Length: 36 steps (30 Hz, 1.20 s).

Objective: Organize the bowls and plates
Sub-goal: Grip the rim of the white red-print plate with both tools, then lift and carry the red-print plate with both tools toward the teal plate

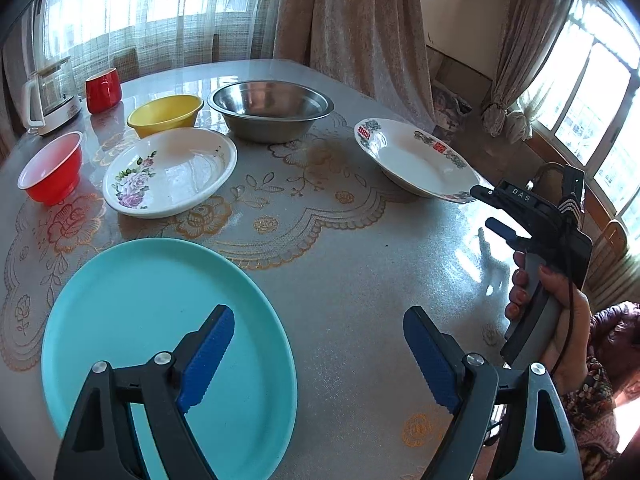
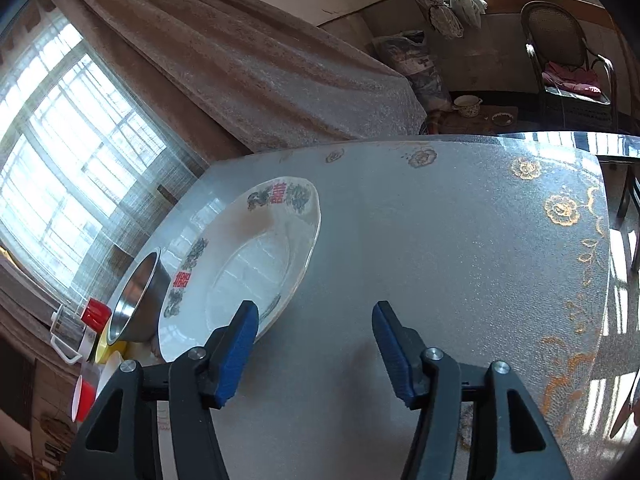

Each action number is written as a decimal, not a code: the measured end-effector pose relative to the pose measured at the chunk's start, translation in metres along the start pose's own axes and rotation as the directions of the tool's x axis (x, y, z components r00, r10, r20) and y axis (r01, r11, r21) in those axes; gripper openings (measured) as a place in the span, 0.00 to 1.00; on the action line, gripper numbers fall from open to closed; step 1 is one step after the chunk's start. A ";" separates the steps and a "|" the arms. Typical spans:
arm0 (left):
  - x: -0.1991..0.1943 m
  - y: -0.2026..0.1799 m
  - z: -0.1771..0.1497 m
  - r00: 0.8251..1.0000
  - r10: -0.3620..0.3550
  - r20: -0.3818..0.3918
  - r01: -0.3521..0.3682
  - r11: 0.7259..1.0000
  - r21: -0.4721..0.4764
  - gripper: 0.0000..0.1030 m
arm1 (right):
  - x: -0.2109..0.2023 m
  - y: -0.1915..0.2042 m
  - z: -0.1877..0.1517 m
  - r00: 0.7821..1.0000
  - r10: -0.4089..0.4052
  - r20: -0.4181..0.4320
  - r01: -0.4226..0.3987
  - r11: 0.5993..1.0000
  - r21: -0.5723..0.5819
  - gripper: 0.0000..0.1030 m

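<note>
Both pairs of blue-padded fingers stand apart with nothing between them: the left gripper (image 1: 318, 354) is spread wide above the near part of the table (image 1: 360, 264), its left finger (image 1: 208, 356) over the turquoise plate (image 1: 160, 344) and its right finger over bare tabletop, while the right gripper (image 2: 316, 354) is about half open, its left finger (image 2: 236, 356) just in front of the rim of the white plate with red characters (image 2: 248, 256) and not pressing on it. From largest to smallest, the turquoise plate lies at the near left edge of the table; the white plate with red characters (image 1: 416, 160) sits toward the right edge; the rose-patterned white plate (image 1: 170, 170) lies left of centre; the steel bowl (image 1: 270, 110) stands behind it near the far edge; the yellow bowl (image 1: 166, 114) stands just left of the steel bowl; the red bowl (image 1: 50, 172) is beside the floral plate at the left edge. A red mug (image 1: 103, 90) and a glass kettle (image 1: 52, 96) occupy the far left corner. In the left wrist view a hand (image 1: 560, 312) holds the right gripper's handle beside the right edge.
</note>
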State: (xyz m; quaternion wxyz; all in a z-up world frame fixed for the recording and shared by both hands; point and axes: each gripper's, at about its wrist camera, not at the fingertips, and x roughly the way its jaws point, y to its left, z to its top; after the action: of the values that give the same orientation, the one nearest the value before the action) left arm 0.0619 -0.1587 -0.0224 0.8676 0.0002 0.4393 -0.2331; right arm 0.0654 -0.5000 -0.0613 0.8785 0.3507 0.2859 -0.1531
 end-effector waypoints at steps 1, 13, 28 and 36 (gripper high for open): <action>0.000 0.000 0.001 1.000 0.002 0.002 -0.002 1.000 0.001 0.85 | 0.005 -0.001 0.003 1.000 0.004 -0.006 -0.004 1.000 0.012 0.58; 0.019 0.001 0.050 1.000 0.005 0.028 -0.004 0.999 -0.035 0.86 | 0.044 0.008 0.023 0.998 0.067 0.006 -0.068 0.997 0.041 0.48; 0.108 -0.016 0.127 0.995 -0.103 -0.005 0.101 0.979 -0.176 0.87 | 0.056 0.003 0.022 0.994 0.102 -0.045 -0.098 0.991 0.086 0.11; 0.151 -0.030 0.146 0.987 -0.155 -0.033 0.147 0.973 -0.176 0.87 | 0.057 0.002 0.022 0.994 0.102 -0.045 -0.097 0.991 0.087 0.11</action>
State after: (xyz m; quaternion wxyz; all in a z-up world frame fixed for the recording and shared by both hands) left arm 0.2378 -0.2763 -0.0416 0.8338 -0.1031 0.4764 -0.2593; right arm 0.1202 -0.5181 -0.0815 0.8621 0.4051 0.2828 -0.1124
